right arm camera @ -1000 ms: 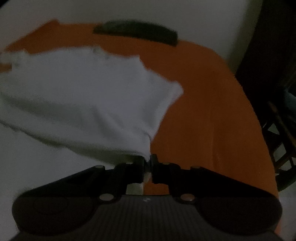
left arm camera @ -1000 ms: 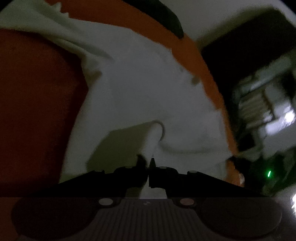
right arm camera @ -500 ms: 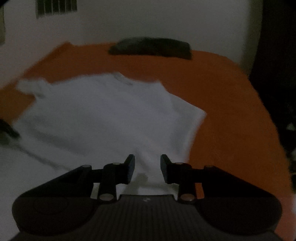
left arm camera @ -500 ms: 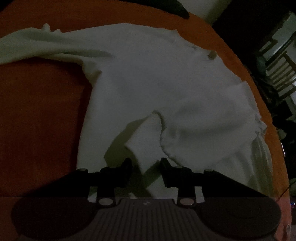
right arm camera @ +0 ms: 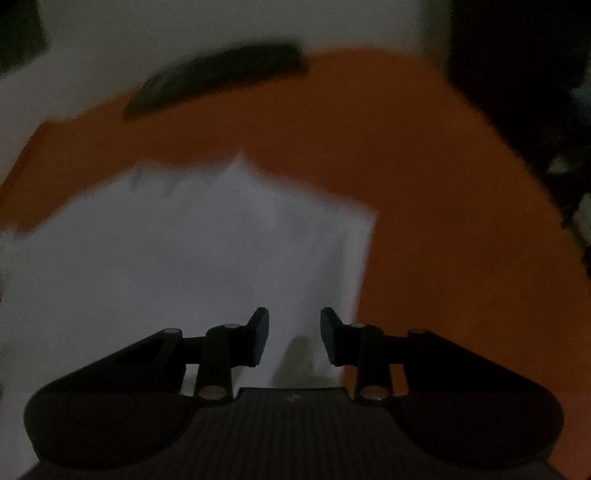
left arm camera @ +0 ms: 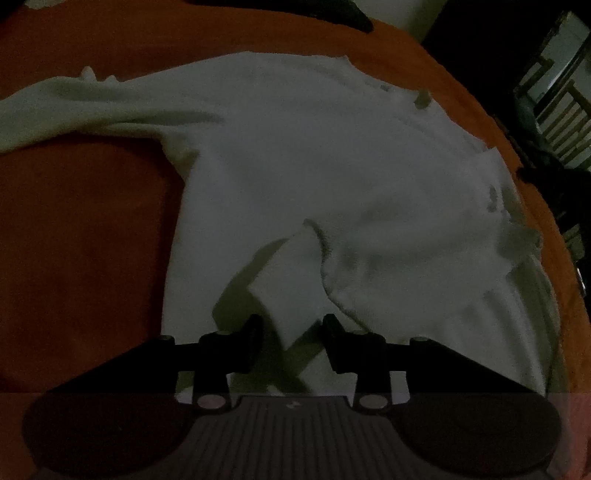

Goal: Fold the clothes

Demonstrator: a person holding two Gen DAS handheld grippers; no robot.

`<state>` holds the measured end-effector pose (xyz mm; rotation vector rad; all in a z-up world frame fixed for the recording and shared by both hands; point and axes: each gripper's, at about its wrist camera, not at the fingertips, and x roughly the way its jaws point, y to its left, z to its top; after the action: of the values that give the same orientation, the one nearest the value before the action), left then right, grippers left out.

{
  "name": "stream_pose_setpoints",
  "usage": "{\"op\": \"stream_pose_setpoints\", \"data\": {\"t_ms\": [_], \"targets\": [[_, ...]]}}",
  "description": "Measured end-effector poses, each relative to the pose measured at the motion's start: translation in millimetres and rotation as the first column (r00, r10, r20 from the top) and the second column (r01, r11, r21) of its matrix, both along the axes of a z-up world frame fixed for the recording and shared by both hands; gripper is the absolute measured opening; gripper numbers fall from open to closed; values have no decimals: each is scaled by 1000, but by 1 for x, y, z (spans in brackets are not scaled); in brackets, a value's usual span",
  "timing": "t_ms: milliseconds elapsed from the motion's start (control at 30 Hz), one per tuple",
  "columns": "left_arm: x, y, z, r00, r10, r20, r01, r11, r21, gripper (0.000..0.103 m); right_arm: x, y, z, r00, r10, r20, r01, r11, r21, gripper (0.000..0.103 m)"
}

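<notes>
A white long-sleeved shirt (left arm camera: 306,162) lies spread on an orange surface (left arm camera: 81,236). One sleeve (left arm camera: 59,107) stretches out to the left. The other sleeve is folded over the body, and its cuff (left arm camera: 280,288) rests just ahead of my left gripper (left arm camera: 291,328), which stands open and holds nothing. In the blurred right wrist view the same white shirt (right arm camera: 177,258) fills the lower left, with its folded edge running down toward my right gripper (right arm camera: 294,325). That gripper is open too, hovering over the cloth's right edge.
A dark flat object (left arm camera: 332,14) lies at the far edge of the orange surface; the right wrist view shows the dark object (right arm camera: 218,74) as well. Dark furniture and a slatted chair (left arm camera: 554,99) stand off to the right. A pale wall rises behind.
Both grippers were shut on the shirt a second ago. They have opened and let go, and the folded sleeve now lies on the shirt body. The right gripper has drawn back slightly.
</notes>
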<state>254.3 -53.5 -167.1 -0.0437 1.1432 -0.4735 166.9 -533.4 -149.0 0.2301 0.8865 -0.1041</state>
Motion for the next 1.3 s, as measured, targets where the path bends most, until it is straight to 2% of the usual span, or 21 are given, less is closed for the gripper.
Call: {"op": "stream_pose_setpoints", "data": {"t_ms": [133, 267, 300, 333, 367, 400, 467, 667, 733, 767, 800, 867, 933, 1033, 1133, 1300], "targets": [[-4, -1, 11, 1000, -21, 19, 21, 1000, -14, 32, 46, -20, -13, 996, -67, -54, 66, 998, -16, 35], [1, -6, 3, 1000, -8, 18, 8, 1000, -9, 35, 82, -27, -30, 991, -78, -112, 80, 997, 13, 34], [3, -10, 0, 1000, -4, 18, 4, 1000, -8, 35, 90, -26, -35, 990, -74, -119, 76, 997, 12, 24], [5, -12, -2, 1000, 5, 19, -5, 1000, -10, 35, 91, -26, -35, 991, -80, -110, 82, 997, 16, 10], [6, -13, -3, 1000, 14, 20, -14, 1000, -12, 35, 89, -28, -32, 992, -88, -96, 90, 996, 21, 6], [7, -13, -5, 1000, 19, 20, -19, 1000, -18, 35, 87, -30, -27, 994, -106, -39, 107, 994, 35, 6], [6, -13, -7, 999, 27, 18, -26, 999, -24, 35, 82, -35, -27, 995, -100, 17, 99, 993, 63, 6], [-6, -9, -6, 1000, 13, 26, -12, 1000, -19, 36, 82, -35, -51, 998, -54, -40, 53, 998, -12, 7], [-8, -9, -5, 999, 8, 36, -7, 1000, -24, 36, 72, -36, -52, 999, -39, -16, 38, 999, -23, 7], [-9, -9, -3, 999, 0, 42, 1, 1000, -22, 36, 66, -36, -52, 1000, -30, -1, 30, 999, -27, 12], [-11, -8, -2, 999, -4, 46, 5, 1000, -18, 36, 63, -37, -51, 1000, -21, 3, 21, 999, -40, 24], [-12, -4, 3, 998, -4, 58, 4, 1000, -13, 36, 61, -33, -44, 998, -40, 47, 43, 997, -64, 40], [-13, 3, 10, 998, 6, 69, -4, 1000, -21, 36, 51, -33, -24, 990, -57, 133, 61, 998, -28, 40], [-17, 15, 23, 996, 15, 92, -13, 1000, -24, 36, 15, -14, 7, 983, 68, 172, -79, 995, 56, 37], [-18, 26, 34, 992, 23, 125, -21, 1000, -15, 39, -23, 27, 10, 969, 208, 131, -215, 976, 43, 35], [-7, 46, 37, 987, 112, 118, -108, 993, -36, 39, -40, 61, -3, 972, 233, 44, -233, 972, 17, 35]]}}
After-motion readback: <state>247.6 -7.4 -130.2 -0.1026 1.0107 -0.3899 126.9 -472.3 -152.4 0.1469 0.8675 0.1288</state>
